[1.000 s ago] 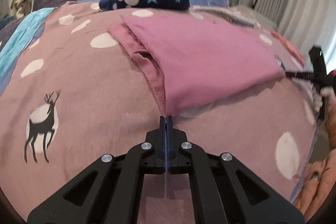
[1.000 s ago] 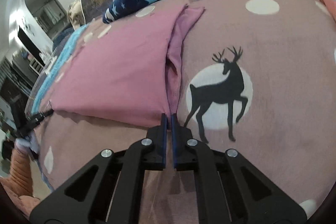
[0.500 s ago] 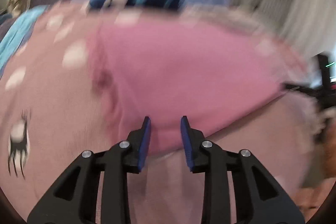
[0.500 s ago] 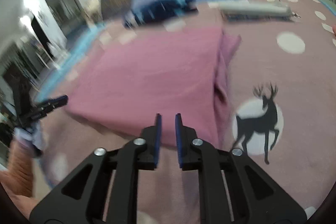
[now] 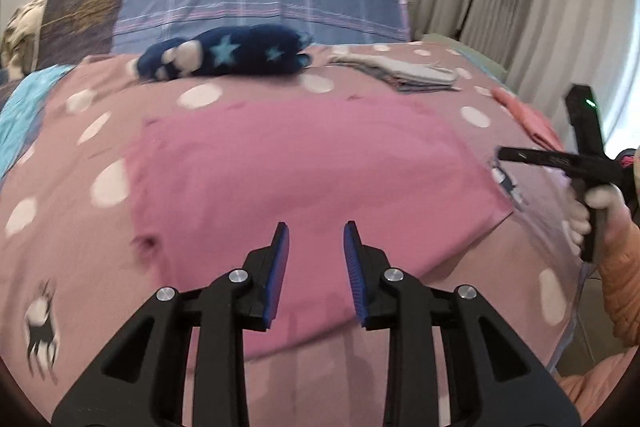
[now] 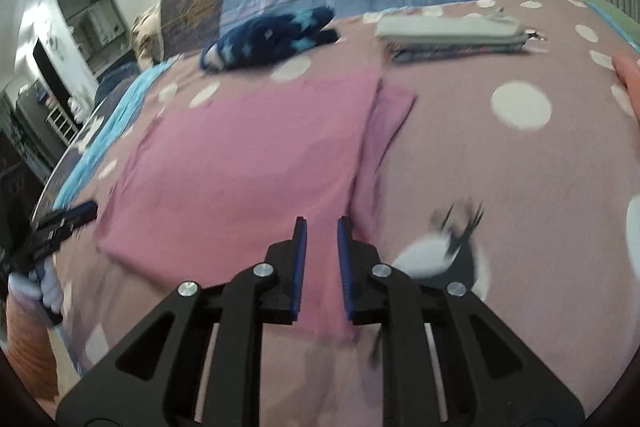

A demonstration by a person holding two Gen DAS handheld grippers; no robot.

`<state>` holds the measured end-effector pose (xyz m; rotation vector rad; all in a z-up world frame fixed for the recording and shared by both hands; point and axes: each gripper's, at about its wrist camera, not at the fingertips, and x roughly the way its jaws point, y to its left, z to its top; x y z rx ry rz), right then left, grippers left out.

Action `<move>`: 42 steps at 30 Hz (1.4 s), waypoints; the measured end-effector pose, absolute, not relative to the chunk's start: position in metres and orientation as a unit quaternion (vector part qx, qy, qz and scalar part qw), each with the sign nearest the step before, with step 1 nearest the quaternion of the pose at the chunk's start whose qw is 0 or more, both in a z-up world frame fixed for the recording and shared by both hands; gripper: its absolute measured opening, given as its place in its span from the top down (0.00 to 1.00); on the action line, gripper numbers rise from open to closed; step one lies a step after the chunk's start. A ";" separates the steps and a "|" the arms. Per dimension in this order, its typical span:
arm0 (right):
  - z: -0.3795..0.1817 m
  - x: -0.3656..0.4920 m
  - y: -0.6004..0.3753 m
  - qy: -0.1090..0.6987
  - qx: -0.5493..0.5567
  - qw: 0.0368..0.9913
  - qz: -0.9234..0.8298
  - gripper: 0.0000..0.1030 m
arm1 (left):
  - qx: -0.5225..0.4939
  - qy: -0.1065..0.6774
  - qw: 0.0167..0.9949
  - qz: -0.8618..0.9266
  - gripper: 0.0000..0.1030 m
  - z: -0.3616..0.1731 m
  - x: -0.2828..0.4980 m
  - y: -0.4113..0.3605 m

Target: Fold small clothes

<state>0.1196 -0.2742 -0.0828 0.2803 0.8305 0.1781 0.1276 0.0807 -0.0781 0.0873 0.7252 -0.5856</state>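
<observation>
While folded pink garment [image 5: 304, 163] lies flat, no writing legible.

Pink garment [image 5: 304, 171], folded into a flat rectangle, lying smooth on the bed, one narrow layer protruding

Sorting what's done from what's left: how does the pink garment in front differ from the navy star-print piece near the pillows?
The pink garment lies flat in a neat rectangle; the navy star-print piece is a bunched, unfolded heap. The pink one is plain; the navy one has light blue stars and white patches. The pink one sits just ahead of the open left gripper and right gripper; the navy one lies farther off. Both rest on the dotted pink blanket.
</observation>
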 end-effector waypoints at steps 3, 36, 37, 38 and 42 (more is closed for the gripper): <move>-0.086 0.156 -0.303 0.420 0.156 0.892 0.056 0.82 | 0.051 0.345 0.884 -0.311 0.71 -0.076 0.136 0.051; -0.099 0.143 -0.254 0.408 0.099 0.880 0.220 0.88 | 0.091 0.410 0.802 -0.425 0.67 -0.139 0.132 -0.042; -0.106 0.133 -0.244 0.420 0.075 0.881 0.203 0.88 | 0.092 0.408 0.804 -0.422 0.67 -0.139 0.131 -0.042; -0.120 0.124 -0.238 0.440 0.053 0.879 0.173 0.88 | 0.095 0.406 0.806 -0.419 0.67 -0.138 0.130 -0.043; -0.130 0.096 -0.244 0.423 0.051 0.896 0.121 0.89 | 0.126 0.388 0.831 -0.378 0.66 -0.136 0.119 -0.048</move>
